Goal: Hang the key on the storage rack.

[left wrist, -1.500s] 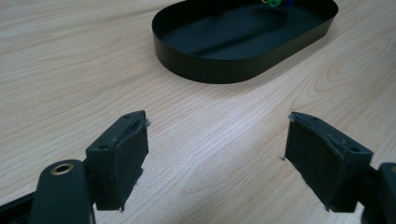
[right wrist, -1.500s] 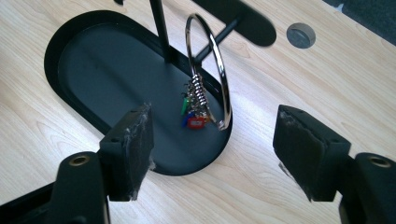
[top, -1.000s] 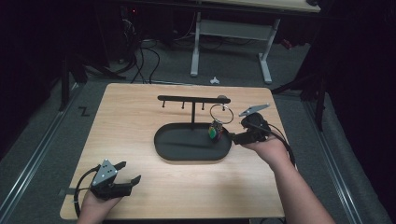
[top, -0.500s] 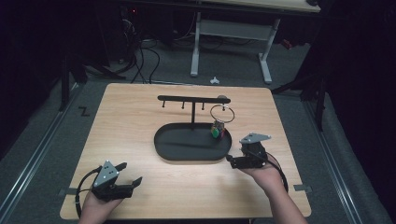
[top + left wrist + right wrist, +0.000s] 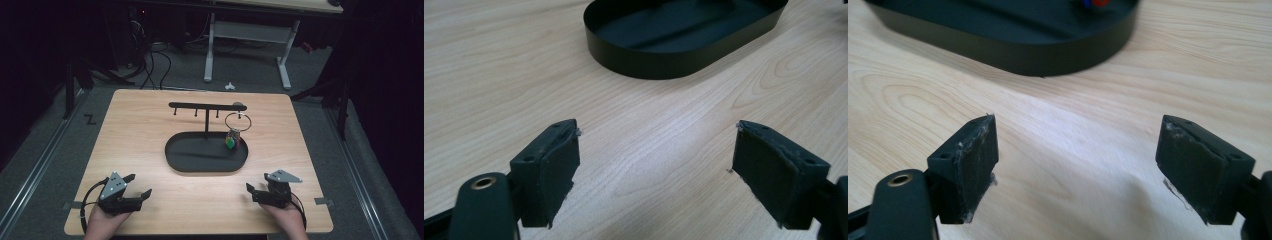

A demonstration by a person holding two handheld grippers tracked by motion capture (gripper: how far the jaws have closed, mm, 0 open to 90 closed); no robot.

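- Sat low at the table's (image 5: 150,125) 7 o'clock corner: left gripper (image 5: 134,192), jaws wide apart, nothing between the pads (image 5: 555,170), bare wood under them.
- Sat at 5 o'clock: right gripper (image 5: 251,190), jaws likewise wide apart, just opened the last bit, empty, pads (image 5: 973,155) over bare wood.
- Lay dead centre: black oval tray (image 5: 172,150), its near rim ahead of both grippers, well apart from each.
- Rose from the tray's middle: a T-shaped rack (image 5: 206,106) with small pegs under the bar.
- Hung from the rack's 3 o'clock end: a wire ring (image 5: 236,121), a keychain (image 5: 231,141) with green and red parts dangling below it at the tray's 2 o'clock edge.
- Showed in the right gripper view as a blurred red and blue speck inside the tray at 12 o'clock.
- Touched by neither gripper.
- Could not tell whether the keychain's lower end rested on the tray floor.
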